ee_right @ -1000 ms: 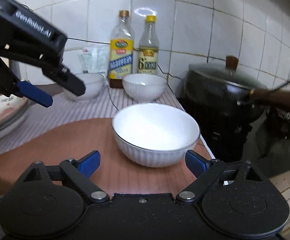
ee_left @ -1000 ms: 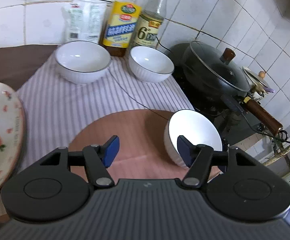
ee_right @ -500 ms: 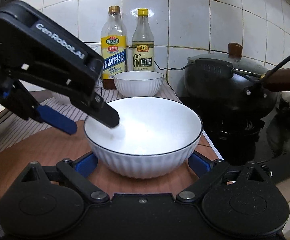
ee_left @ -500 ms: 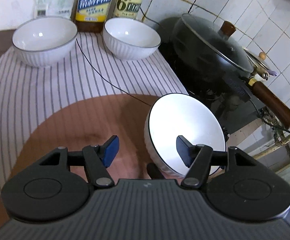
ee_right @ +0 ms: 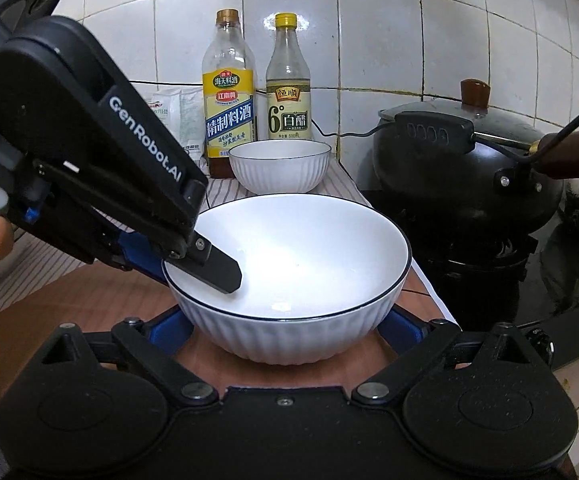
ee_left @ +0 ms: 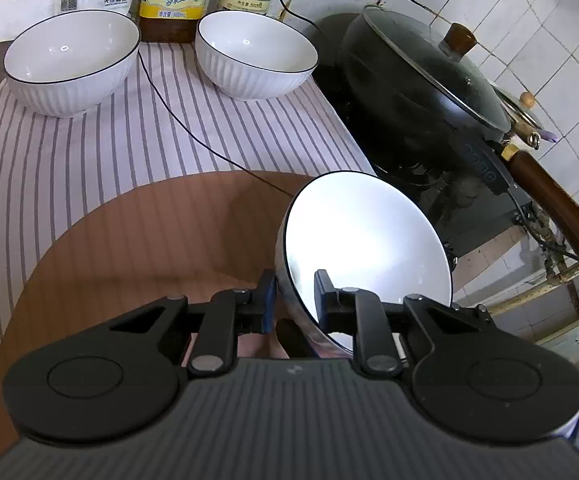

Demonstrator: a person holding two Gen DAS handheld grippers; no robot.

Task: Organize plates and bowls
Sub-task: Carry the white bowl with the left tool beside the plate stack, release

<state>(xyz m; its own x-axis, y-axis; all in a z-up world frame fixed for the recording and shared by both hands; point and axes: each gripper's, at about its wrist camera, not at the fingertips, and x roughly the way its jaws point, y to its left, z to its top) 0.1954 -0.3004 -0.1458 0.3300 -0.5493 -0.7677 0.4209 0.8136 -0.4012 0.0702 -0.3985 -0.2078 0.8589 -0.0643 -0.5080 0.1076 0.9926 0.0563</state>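
Note:
A white ribbed bowl (ee_left: 369,240) with a thin dark rim stands on a round brown mat (ee_left: 129,240). My left gripper (ee_left: 295,298) is closing on the bowl's near-left rim, one finger inside and the blue pad outside against the wall. In the right wrist view the same bowl (ee_right: 309,248) fills the centre, with the left gripper (ee_right: 185,272) reaching in from the left. My right gripper (ee_right: 287,330) is open, its blue pads flanking the bowl's lower sides. Two more white bowls (ee_left: 69,52) (ee_left: 255,52) sit at the back on a striped cloth (ee_left: 89,140).
A lidded black wok (ee_left: 421,80) with a wooden handle sits on the stove right of the mat. Two bottles (ee_right: 229,92) (ee_right: 289,88) and a white bag stand against the tiled wall. A thin black cable (ee_left: 177,116) runs across the cloth. A person's fingers show at the left edge.
The left gripper came down and forward to the bowl and its jaws closed onto the rim. The patterned plates left its view. The right gripper moved closer to the bowl.

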